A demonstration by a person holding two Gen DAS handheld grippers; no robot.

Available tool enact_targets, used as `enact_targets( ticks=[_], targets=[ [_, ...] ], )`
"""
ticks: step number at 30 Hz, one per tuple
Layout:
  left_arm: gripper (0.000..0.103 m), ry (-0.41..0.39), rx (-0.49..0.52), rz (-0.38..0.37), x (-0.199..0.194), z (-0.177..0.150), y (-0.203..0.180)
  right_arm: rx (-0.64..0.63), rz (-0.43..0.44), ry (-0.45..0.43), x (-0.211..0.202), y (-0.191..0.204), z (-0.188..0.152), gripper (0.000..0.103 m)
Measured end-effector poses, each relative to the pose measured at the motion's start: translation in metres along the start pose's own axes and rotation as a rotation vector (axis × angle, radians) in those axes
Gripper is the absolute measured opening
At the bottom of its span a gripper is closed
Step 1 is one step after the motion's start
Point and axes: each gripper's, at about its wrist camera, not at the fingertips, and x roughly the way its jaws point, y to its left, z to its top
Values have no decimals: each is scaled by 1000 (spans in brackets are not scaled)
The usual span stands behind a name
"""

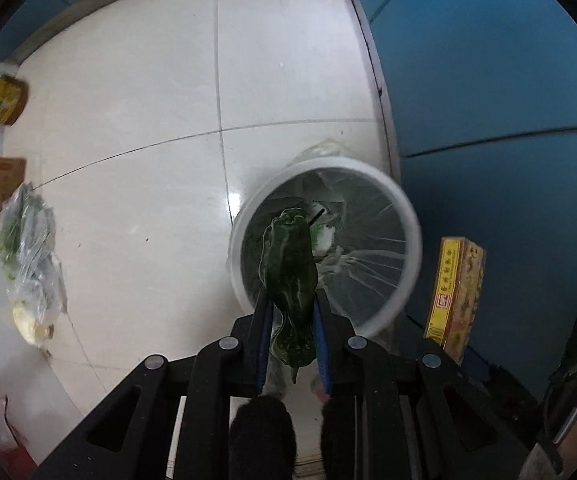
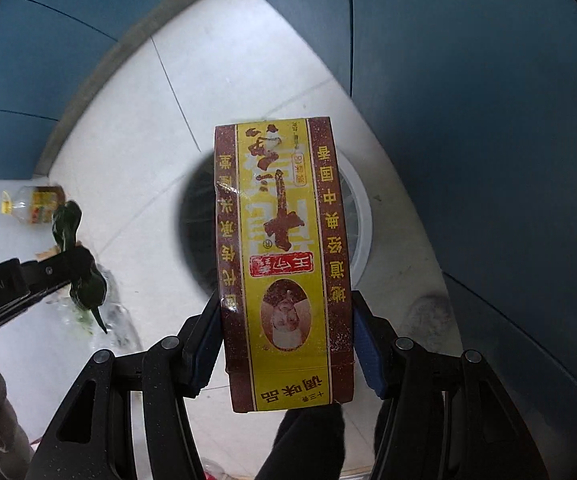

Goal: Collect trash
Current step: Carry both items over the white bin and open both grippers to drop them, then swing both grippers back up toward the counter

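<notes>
Jaws of the left gripper (image 1: pixel 291 312) pinch a dark green pepper (image 1: pixel 290 264) right above the lined white bin (image 1: pixel 404 208), poised to drop. Right gripper (image 2: pixel 286 332) clamps a yellow seasoning box (image 2: pixel 284 240) upright over the bin too (its turn likely next).

Both grippers black plastic, linkage arms with triangular cutouts and round grey screw heads. Blue pads line fingers (image 1: pixel 263 332) and fingers (image 2: pixel 364 344). Black fuzzy gloves behind. White lettering on left gripper (image 2: pixel 68 268) body.
</notes>
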Motion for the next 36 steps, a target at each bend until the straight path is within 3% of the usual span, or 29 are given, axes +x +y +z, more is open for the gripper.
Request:
enact_targets(
  ticks=[4,8,10,11,12,13,14,15,22,28,36],
  targets=[
    [18,30,46,0,41,4,-2,-18,-10,29,48,-15,17,61],
    [20,40,54,27,55,0,-5,-26,-8,63,72,-28,20,61],
    [36,30,49,58,53,-3,-4,-35,-4,95,81,-26,24,62],
    [66,22,50,63,52,-3,-6,-37,-5,98,79,-25,24,64],
    [92,2,51,76,46,-5,-5,-40,-5,100,78,-24,22,71],
    [98,-12,54,86,41,-6,-9,-44,-7,99,74,-23,20,78],
    [100,-30,60,104,32,-9,-8,-45,-8,91,68,-17,15,92],
    [100,-38,58,114,25,-10,-6,-50,-15,75,62,-16,14,95],
    [100,-182,40,184,-51,-28,7,-143,-158,-68,-7,8,5,100],
    [100,-242,27,204,-120,-53,7,-225,-246,-142,-77,31,-14,102],
    [100,-348,22,243,-238,-99,-1,-256,-220,-206,-204,56,-50,103]
  ],
)
